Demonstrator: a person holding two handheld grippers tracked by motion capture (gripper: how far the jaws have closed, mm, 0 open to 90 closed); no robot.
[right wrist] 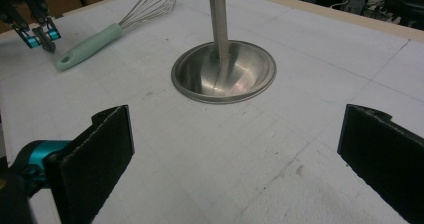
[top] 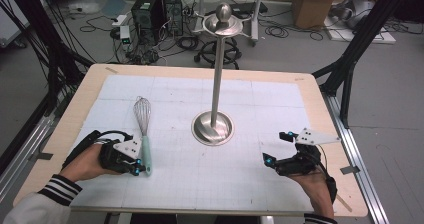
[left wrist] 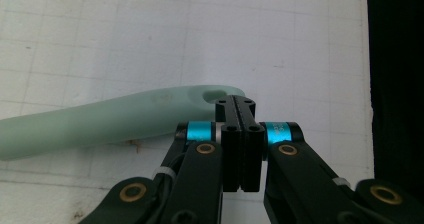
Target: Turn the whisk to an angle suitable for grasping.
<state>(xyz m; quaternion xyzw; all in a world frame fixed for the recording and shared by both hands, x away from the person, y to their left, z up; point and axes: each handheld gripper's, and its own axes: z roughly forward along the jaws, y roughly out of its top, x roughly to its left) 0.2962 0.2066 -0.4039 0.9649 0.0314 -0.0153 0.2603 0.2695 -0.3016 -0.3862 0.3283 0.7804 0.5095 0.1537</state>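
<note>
At the mat's near left, the left gripper [top: 136, 170] sits pressed together beside the whisk [top: 144, 129] handle's end — a pickup looks imminent, needing jaws parted; the right gripper [top: 278, 147] waits wide apart.

This is a lab or test room rather than a home. A wooden table [top: 320, 91] carries a white gridded mat [top: 280, 99] for measured work. Behind it, computer towers [top: 156, 11] stand on a grey floor among loose cables [top: 285, 31], with cardboard boxes [top: 315, 1] and black frame struts [top: 365, 34] nearby.
</note>
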